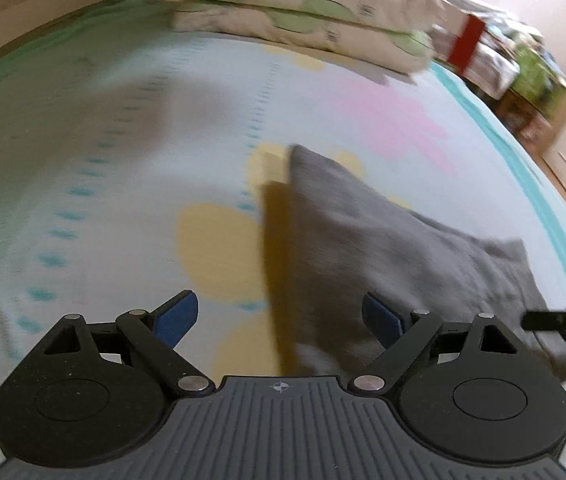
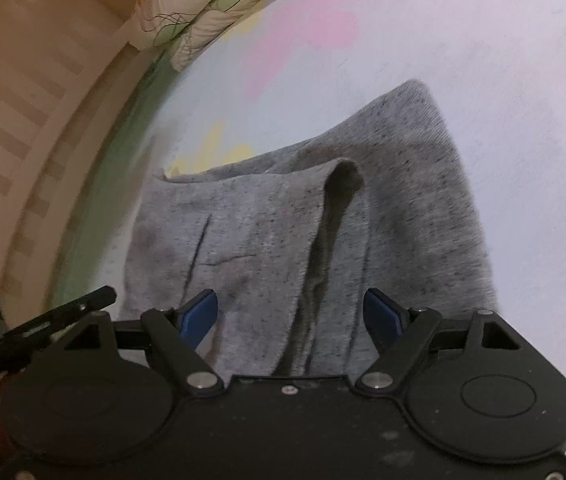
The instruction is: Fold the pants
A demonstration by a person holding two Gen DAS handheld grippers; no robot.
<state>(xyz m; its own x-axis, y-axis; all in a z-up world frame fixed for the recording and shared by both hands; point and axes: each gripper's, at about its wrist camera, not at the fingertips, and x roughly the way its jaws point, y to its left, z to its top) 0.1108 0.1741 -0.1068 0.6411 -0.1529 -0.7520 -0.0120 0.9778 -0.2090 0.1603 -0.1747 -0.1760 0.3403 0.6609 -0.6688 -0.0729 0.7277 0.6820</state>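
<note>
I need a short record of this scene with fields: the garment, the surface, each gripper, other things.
garment: grey pants, folded, lying on the bed
surface: bed sheet with pastel pattern
left gripper: open, holding nothing, over the pants' edge
right gripper: open, above the pants, no grip
other: two stacked pillows at the far end of the bed

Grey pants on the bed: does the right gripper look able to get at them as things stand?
Probably yes. The right gripper is open just above the grey pants, its blue pads apart over the cloth. Nothing lies between them; the pillows sit well beyond on the bedsheet.
</note>
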